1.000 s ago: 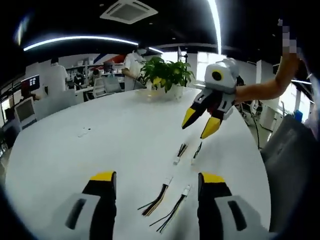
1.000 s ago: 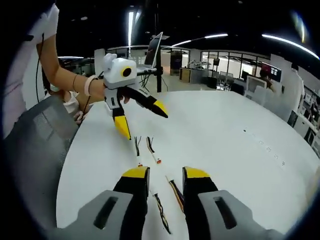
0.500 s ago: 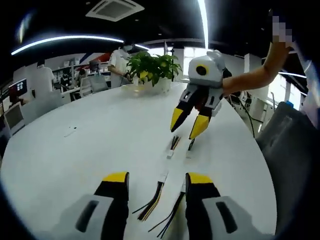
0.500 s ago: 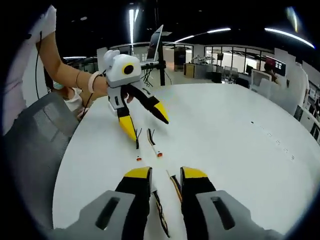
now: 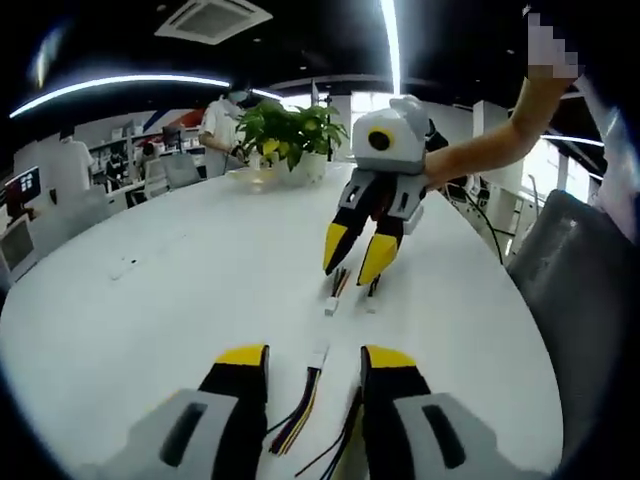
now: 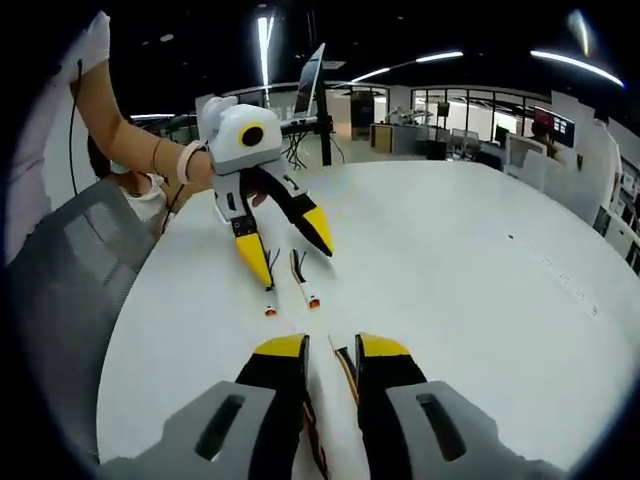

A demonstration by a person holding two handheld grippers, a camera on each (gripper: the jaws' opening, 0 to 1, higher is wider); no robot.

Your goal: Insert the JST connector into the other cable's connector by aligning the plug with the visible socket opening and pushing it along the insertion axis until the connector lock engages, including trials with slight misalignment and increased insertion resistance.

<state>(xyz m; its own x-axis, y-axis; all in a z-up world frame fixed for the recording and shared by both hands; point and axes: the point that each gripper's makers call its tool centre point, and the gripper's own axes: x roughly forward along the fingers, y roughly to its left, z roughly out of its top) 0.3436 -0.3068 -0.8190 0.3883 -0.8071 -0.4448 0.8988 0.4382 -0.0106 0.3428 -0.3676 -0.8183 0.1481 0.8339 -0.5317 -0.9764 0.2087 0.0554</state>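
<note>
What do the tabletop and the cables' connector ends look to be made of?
The table looks like a smooth white laminate or painted board: even colour, soft sheen, no grain. The material underneath cannot be told. The near cable's connector and the far one look like pale moulded plastic, matte and blocky, though too small to be sure.

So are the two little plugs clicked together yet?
No. The white connectors and lie apart on the table, bare tabletop between them.

A white worktop [image 5: 150, 300] is seen, with a potted plant [image 5: 285, 135] set at its far end and a grey chair [image 6: 60, 290] drawn up beside it.
</note>
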